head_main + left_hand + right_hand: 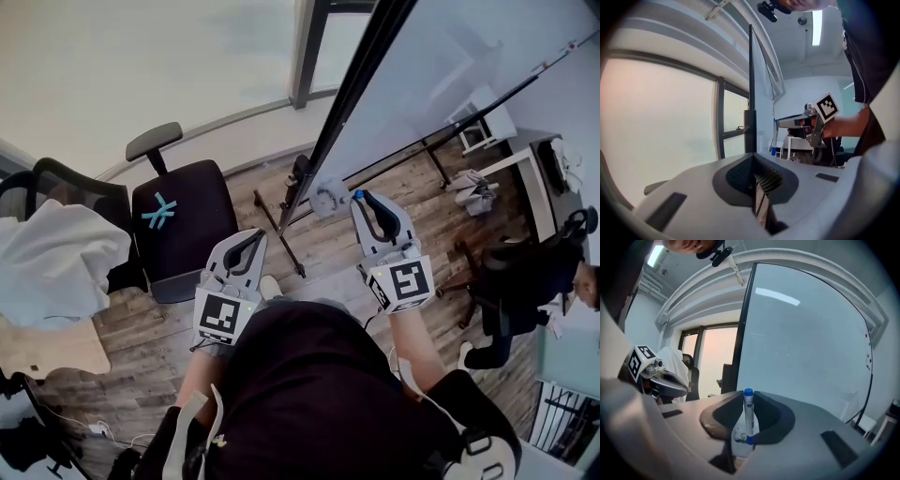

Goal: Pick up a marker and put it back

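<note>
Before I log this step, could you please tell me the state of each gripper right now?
Left gripper: closed, jaws together, nothing between them.
Right gripper: closed on a blue-capped marker.

No word or number is legible; print on the marker (748, 414) is too small. Signs only — a black-and-white square code (217, 317) on the left gripper (255, 236) and the right gripper (362, 199); a teal star-like mark (159, 213) on the black chair (197, 239).

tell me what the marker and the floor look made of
Marker: likely smooth plastic, a white barrel with a blue cap and a slight sheen. Floor: wood-look planks with visible grain and seams, matte; real wood or laminate, can't tell.
</note>
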Tool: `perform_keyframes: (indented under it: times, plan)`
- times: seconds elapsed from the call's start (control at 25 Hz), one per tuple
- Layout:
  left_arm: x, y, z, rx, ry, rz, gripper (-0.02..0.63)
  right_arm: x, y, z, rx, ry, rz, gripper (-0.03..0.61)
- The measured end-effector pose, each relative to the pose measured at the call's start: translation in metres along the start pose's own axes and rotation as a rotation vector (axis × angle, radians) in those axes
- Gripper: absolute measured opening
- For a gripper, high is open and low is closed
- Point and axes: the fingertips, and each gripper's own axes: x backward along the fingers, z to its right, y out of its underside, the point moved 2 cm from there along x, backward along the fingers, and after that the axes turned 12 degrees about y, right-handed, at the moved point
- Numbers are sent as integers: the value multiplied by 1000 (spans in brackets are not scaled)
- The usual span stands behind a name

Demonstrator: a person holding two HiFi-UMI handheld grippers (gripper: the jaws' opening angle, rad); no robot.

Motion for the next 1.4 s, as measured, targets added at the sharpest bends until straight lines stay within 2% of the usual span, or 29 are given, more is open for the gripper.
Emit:
perform_keyframes:
  times: [0.32, 0.44, 0.64, 0.88, 1.04, 1.2, 1.4]
  plan:
    - [-27, -19, 19, 3, 79, 20, 9, 39, -28, 36, -53, 93, 56, 80]
    - [-39, -24, 23, -35, 107, 39, 9, 52, -31, 51, -56, 129, 58, 80]
    - [-56, -30, 38, -26, 165, 32, 9, 79, -28, 72, -60, 205, 51, 80]
    - [-79, -37, 59, -57, 230, 47, 9, 113, -22, 97, -66, 283, 34, 80]
    - [-91, -43, 73, -42, 266, 33, 9, 133, -17, 110, -75, 327, 26, 80]
    - [-100, -44, 83, -69, 296, 46, 9, 152, -11, 119, -84, 365, 17, 80]
    - [-106, -47, 91, -35, 315, 28, 9, 167, -4, 126, -92, 399, 3, 80]
